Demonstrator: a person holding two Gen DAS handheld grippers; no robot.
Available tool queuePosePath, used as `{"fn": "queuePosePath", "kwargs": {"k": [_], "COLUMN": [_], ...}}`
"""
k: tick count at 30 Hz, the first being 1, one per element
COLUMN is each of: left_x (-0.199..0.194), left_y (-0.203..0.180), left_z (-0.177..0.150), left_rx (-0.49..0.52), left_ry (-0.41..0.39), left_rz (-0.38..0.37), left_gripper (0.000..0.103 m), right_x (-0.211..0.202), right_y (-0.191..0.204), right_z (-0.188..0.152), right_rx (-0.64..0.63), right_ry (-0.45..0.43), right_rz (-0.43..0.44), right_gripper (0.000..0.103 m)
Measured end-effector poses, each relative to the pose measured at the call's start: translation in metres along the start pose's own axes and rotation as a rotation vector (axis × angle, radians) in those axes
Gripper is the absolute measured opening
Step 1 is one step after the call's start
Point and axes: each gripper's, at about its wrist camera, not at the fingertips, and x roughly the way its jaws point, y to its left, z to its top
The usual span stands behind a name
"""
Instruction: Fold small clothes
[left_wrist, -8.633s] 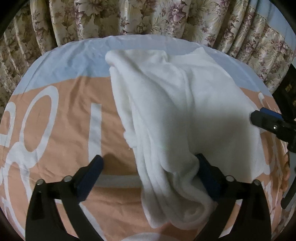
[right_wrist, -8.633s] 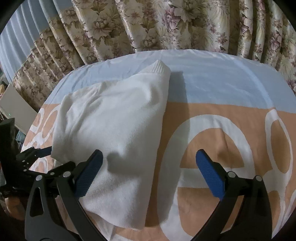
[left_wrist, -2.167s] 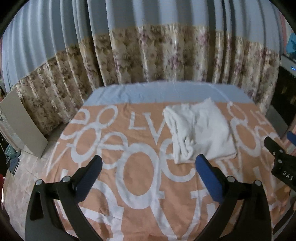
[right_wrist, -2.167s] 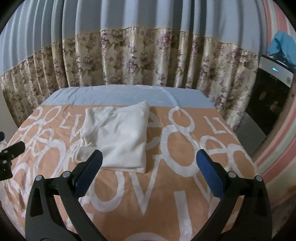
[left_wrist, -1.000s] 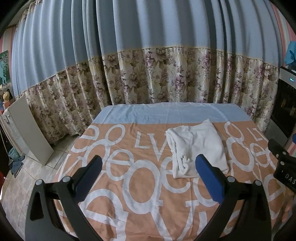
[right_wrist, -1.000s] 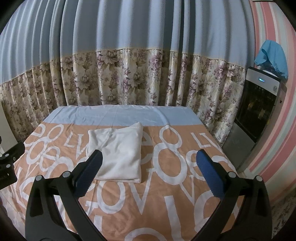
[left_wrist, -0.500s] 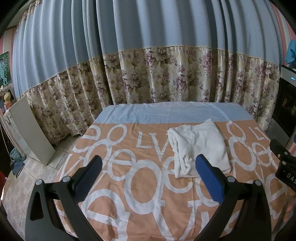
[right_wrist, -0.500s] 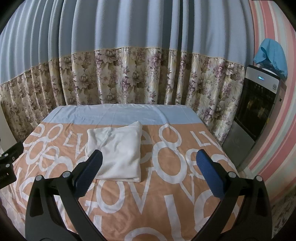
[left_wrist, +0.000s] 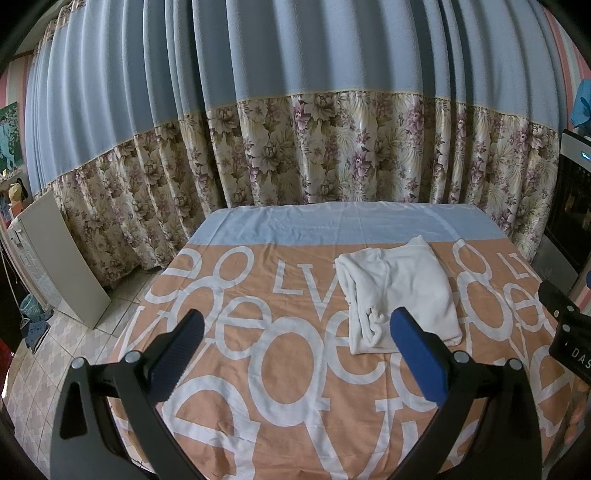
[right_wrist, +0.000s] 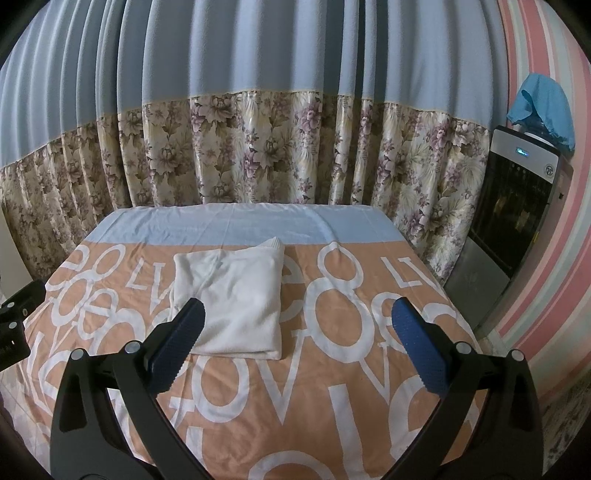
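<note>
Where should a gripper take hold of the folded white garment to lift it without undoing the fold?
Probably the near right corner of the white garment, coming in low from the front edge of the bed. That side shows a smooth, stacked fold, so one pinch should catch every layer. The left side is bunched and loose and would likely spill open.

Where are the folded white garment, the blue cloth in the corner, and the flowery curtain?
folded white garment (right_wrist: 236, 302): right wrist view, its top layer.
blue cloth (right_wrist: 546, 107): right wrist view, its middle.
floral curtain (left_wrist: 332, 147): left wrist view, flowered band.
</note>
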Motion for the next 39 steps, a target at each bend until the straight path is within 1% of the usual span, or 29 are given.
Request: {"fn": "queuePosePath", "kwargs": {"k": [5,12,17,19,23,32,39], "left_x": [0.0,0.0,0.002,0.004,0.006,0.005,0.007], "left_y": [0.0,0.001,-0.004,-0.005,-0.005,-0.006,-0.003], "left_z": [0.0,-0.001,-0.01,-0.012,-0.014,-0.015,-0.013], "left_rx": [0.001,0.0,0.012,0.013,0.004,0.006,-0.006], "left_ry": [-0.001,0.0,0.002,0.006,0.02,0.015,0.036], "left_rz": [-0.002,-0.005,-0.002,0.007,0.0,0.005,-0.041], "left_gripper": [0.101,0.101,0.101,0.101,0.101,0.101,0.101], "right_x": [0.0,-0.001,0.001,0.004,0.004,0.004,0.005], "right_y": [0.001,0.0,0.003,0.005,0.005,0.005,0.006], "right_z": [0.001,-0.006,-0.012,-0.011,-0.01,-0.01,-0.009], "right_rx": [-0.004,-0.009,-0.015,-0.022,-0.021,-0.022,-0.021], "right_ry": [0.0,0.006,0.011,0.015,0.014,0.014,0.018], "right_rz": [-0.006,-0.001,0.0,0.0,0.0,0.001,0.002], "right_gripper": [0.1,0.1,0.1,0.1,0.1,0.1,0.1]}}
